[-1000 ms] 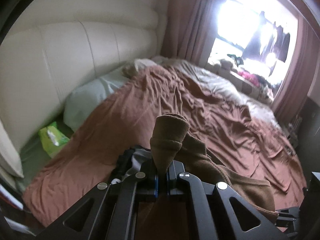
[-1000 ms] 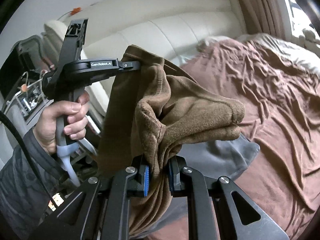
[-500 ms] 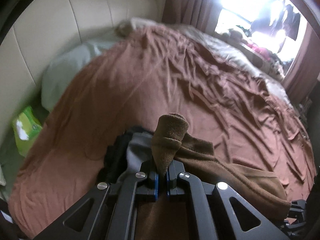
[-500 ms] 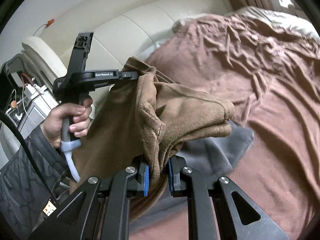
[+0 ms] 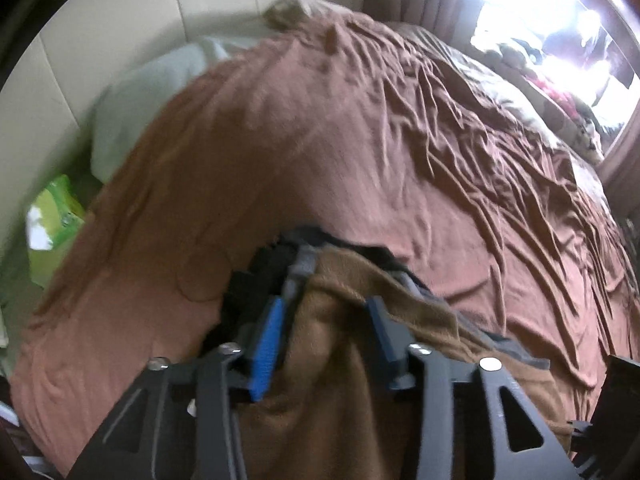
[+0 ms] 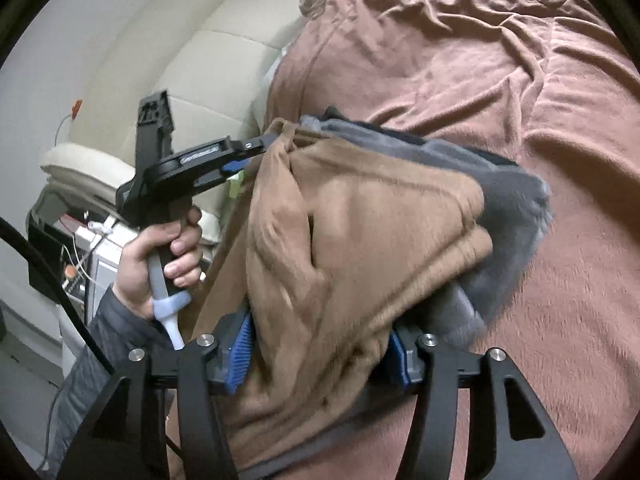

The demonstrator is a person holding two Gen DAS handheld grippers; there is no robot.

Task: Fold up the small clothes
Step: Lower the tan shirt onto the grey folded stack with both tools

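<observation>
A brown fleece garment (image 5: 340,380) lies folded on a stack of grey (image 6: 508,216) and dark clothes (image 5: 256,280) on the bed. In the left wrist view my left gripper (image 5: 326,304) is opening, with one corner of the brown garment lying loose between its blue pads (image 5: 268,344). The right gripper (image 6: 320,344) is opening too, and the garment's bunched edge (image 6: 360,240) sags between its parted pads (image 6: 240,356). From the right wrist view the left gripper (image 6: 268,142) shows at the garment's far corner, held by a hand (image 6: 160,264).
A wrinkled brown bedspread (image 5: 360,140) covers the bed. A pale pillow (image 5: 160,92) and a green packet (image 5: 52,220) lie by the cream padded headboard (image 5: 120,28). A bright window (image 5: 540,20) with curtains is at the far side. Cabled equipment (image 6: 80,248) stands beside the bed.
Both grippers came down with the brown garment onto the stack of clothes. Their jaws, shut on the cloth before, now stand apart, and the garment has slumped between them.
</observation>
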